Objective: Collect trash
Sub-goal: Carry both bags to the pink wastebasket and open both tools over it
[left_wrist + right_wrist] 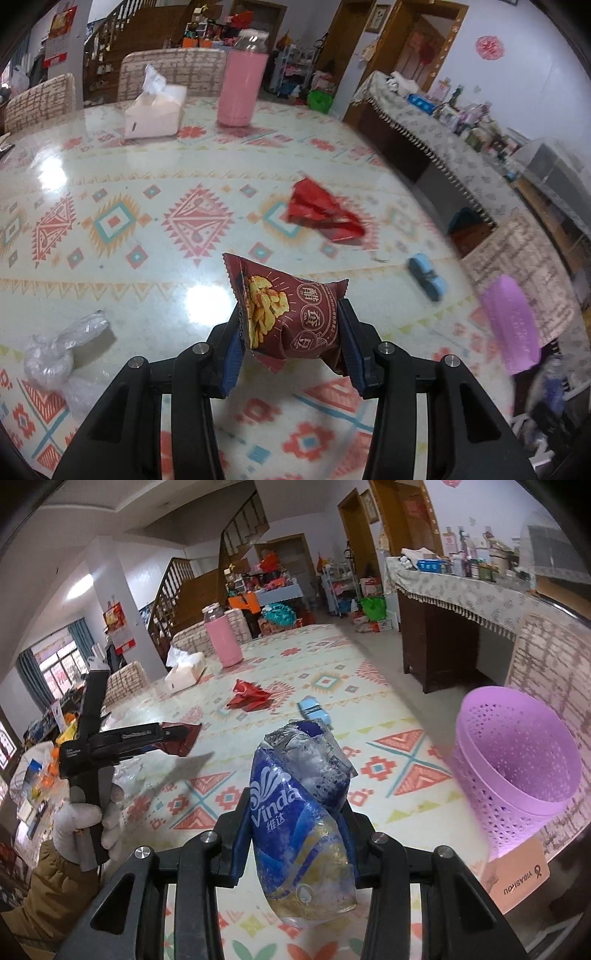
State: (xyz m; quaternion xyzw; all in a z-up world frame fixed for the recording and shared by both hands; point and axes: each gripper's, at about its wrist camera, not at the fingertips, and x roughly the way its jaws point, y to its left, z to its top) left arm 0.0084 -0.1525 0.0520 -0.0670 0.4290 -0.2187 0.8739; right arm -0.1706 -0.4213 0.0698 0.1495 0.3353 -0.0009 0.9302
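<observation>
Basket (517, 768) lilac, upright at table (332, 701) edge, inside unclear; left claw (291, 328) clamps snack packet (284, 314), right claw (295, 834) clamps Vinda wrapper (295, 812)

red wrapper (325, 214): smeared by motion blur in the left wrist view; any print on it cannot be read.
purple basket (511, 325): in the left wrist view a blurred shape at the surface's right edge, its holes not showing.
blue packet (428, 277): blurred near the right edge of the surface; what it is cannot be told.
snack bag (291, 314): its lower sides are hidden behind the jaws' pads.
tissue wrapper (303, 827): its sides are covered by the jaws.
basket's base (517, 845): hidden where it meets the surface's edge.
clear plastic bag (55, 354): contents cannot be told.
</observation>
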